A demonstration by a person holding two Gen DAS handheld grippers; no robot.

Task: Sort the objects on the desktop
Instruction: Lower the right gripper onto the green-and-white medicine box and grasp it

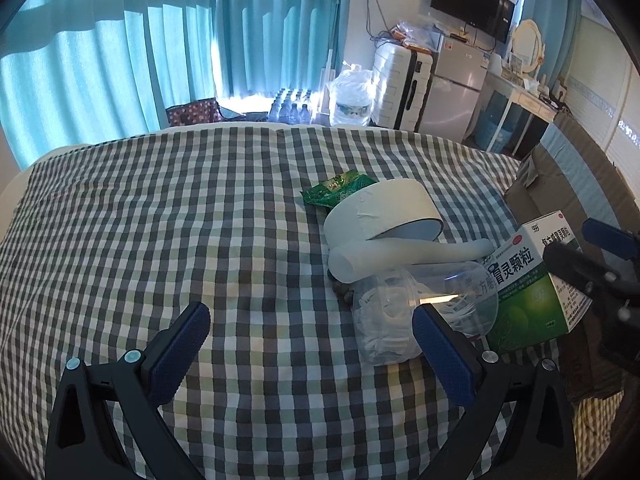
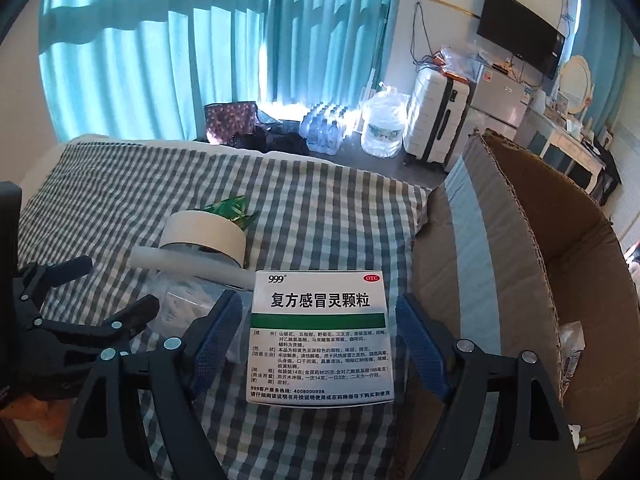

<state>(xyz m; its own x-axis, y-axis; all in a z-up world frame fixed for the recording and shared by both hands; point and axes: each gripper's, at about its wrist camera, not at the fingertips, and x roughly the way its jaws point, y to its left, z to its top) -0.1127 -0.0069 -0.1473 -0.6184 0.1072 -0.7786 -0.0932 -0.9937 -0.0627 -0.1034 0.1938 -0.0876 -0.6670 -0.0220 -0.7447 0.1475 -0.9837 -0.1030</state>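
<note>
Right tongs (image 2: 318, 344) straddle the medicine box (image 2: 320, 328) on the checked bed (image 2: 120, 208), beside the cardboard box (image 2: 520, 240). Pads sit at its edges, but contact is unclear; I read it as not yet clamped. Close squarely on the sides, then lift clear before moving to the carton. Left tongs (image 1: 308, 356) gape, empty, near a clear bag (image 1: 384, 320). Tape roll (image 1: 380, 212) hides the green packet (image 1: 336, 190) partly; carton contents are cut off.

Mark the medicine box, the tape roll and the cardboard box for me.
medicine box (image 2: 320, 332): right wrist view, middle of its printed top face.
tape roll (image 1: 380, 210): left wrist view, outer white band.
cardboard box (image 2: 516, 216): right wrist view, its corrugated near wall.
</note>
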